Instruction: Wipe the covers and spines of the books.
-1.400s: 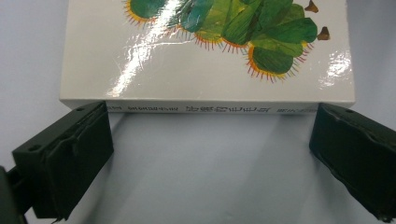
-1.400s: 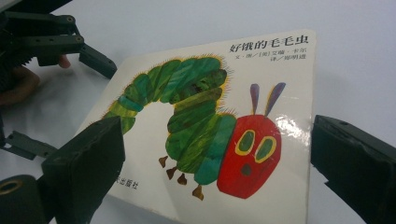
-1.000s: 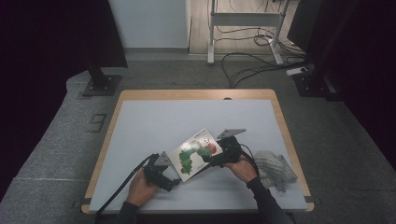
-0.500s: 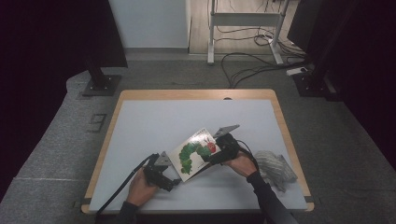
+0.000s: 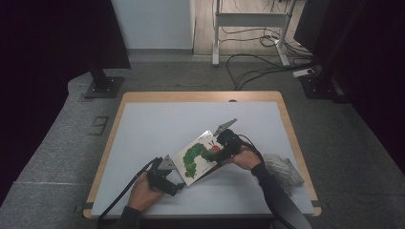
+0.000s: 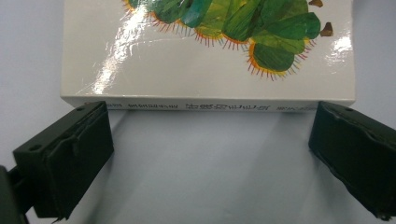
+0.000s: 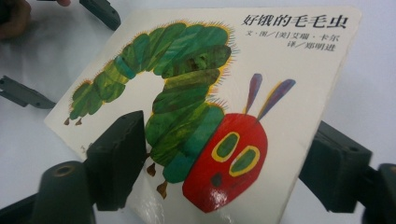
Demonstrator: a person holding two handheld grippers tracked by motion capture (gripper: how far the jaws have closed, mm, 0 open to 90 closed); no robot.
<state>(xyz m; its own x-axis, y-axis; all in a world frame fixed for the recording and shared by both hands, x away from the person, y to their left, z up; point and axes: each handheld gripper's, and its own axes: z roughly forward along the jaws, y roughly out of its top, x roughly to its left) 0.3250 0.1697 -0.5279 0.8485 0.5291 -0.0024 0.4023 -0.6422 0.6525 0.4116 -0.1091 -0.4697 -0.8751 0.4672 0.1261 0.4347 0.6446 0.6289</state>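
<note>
left tongs (image 5: 177, 187) open, right tongs (image 5: 216, 151) clamped

table (image 5: 157, 124) far half open, book (image 5: 196, 157) mid-front, grey cloth (image 5: 284, 169) right edge

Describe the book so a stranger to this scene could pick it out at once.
On the white table with its wooden rim, look near the front edge, between the person's two hands. The book lies there at a slant, one end raised. Unlike the crumpled grey cloth to its right, it is flat, glossy white, and shows a green caterpillar with a red face.
</note>
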